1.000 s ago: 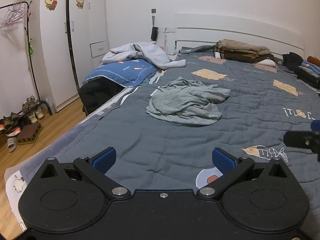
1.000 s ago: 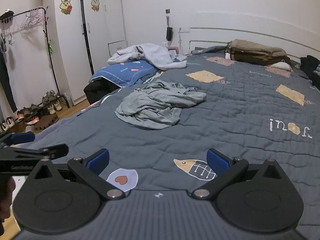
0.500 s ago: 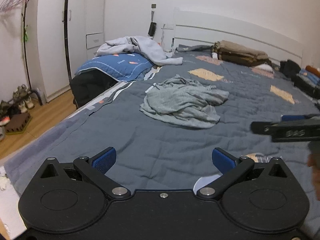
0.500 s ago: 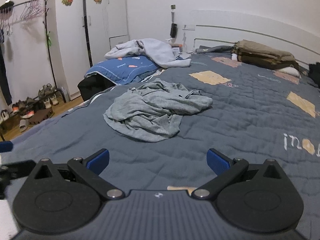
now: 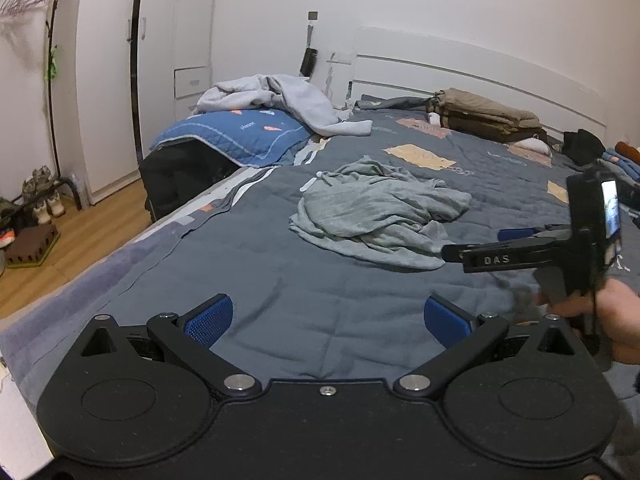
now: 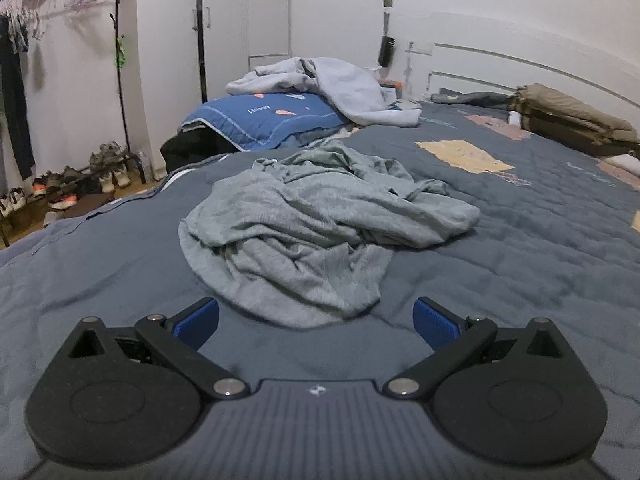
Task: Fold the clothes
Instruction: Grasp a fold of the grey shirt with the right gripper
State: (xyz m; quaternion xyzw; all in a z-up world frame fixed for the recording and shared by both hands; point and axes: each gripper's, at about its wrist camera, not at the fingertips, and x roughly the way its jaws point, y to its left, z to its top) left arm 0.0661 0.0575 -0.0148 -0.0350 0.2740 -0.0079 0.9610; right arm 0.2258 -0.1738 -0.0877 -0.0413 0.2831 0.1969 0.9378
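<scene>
A crumpled grey garment (image 6: 312, 232) lies in a heap on the dark grey quilt (image 6: 520, 240); it also shows in the left wrist view (image 5: 376, 212), further off. My right gripper (image 6: 316, 320) is open and empty, low over the quilt, its fingers on either side of the garment's near edge. In the left wrist view the right gripper (image 5: 476, 246) comes in from the right, its tips at the garment's near right edge. My left gripper (image 5: 328, 320) is open and empty, over bare quilt short of the garment.
A blue pillow (image 5: 240, 136) with a pale hoodie (image 5: 276, 96) on it lies at the bed's left. Folded brown clothes (image 5: 484, 116) sit by the headboard. The bed's left edge drops to a wooden floor with shoes (image 5: 40, 196) and a clothes rack (image 6: 120, 60).
Both grippers have moved forward toward the grey garment. The right gripper has closed in most and its open fingers now flank the garment's near edge. Both stayed open.
</scene>
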